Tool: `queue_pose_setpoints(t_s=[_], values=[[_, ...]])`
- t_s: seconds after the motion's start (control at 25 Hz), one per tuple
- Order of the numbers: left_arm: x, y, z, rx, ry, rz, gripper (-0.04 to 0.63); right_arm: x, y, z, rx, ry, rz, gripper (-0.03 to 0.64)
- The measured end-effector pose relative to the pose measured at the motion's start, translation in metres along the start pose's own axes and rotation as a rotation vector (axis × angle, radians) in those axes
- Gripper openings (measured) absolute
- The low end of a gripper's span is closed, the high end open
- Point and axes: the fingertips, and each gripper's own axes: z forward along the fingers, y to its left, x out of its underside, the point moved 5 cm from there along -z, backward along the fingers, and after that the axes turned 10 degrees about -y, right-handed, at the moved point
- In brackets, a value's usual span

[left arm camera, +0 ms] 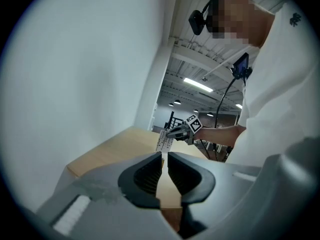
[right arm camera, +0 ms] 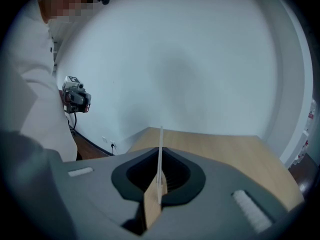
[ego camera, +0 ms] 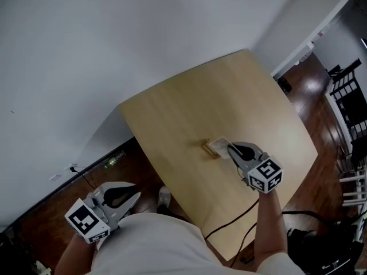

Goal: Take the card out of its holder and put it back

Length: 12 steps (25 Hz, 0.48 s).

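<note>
**Card in the clamp.** The right gripper (ego camera: 230, 148) is closed on the white card (ego camera: 219, 145), its jaws pressed flat against the card's two faces. In the right gripper view the card (right arm camera: 161, 139) shows edge-on, a thin upright line rising from the pads. Holding it by the faces rather than the edges looks meant to keep the thin sheet stiff and square to the slot.

The card is over the middle of the pale wooden table (ego camera: 189, 96). It touches the small wooden holder (ego camera: 207, 149), which is just to its left. Whether its lower edge is seated in the slot or just clear of it cannot be told.

The left gripper (ego camera: 135, 197) hangs off the table's near left side over the dark floor (ego camera: 137, 171), well apart from the work. Its jaws are drawn together on nothing. One tool seems enough for this step, though the unbraced holder could slide or tip under a skewed push.

A black cable (ego camera: 232, 219) crosses the table's near edge behind the right wrist, out of the card's path. Black chairs (ego camera: 350, 90) stand at the far right. Nothing lies between card and holder.
</note>
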Motion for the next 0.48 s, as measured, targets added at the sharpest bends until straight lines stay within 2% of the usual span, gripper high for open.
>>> queue_pose_setpoints(t_s=[0.16,0.48], values=[[0.003,0.001,0.013,-0.016,0.026,-0.006,0.044,0.019,-0.023,0.009,-0.002,0.016,0.021,0.02],[0.004,0.001,0.026,-0.039,0.048,-0.019,0.044,0.042,-0.041,0.023,-0.013,0.037,0.05,0.02]])
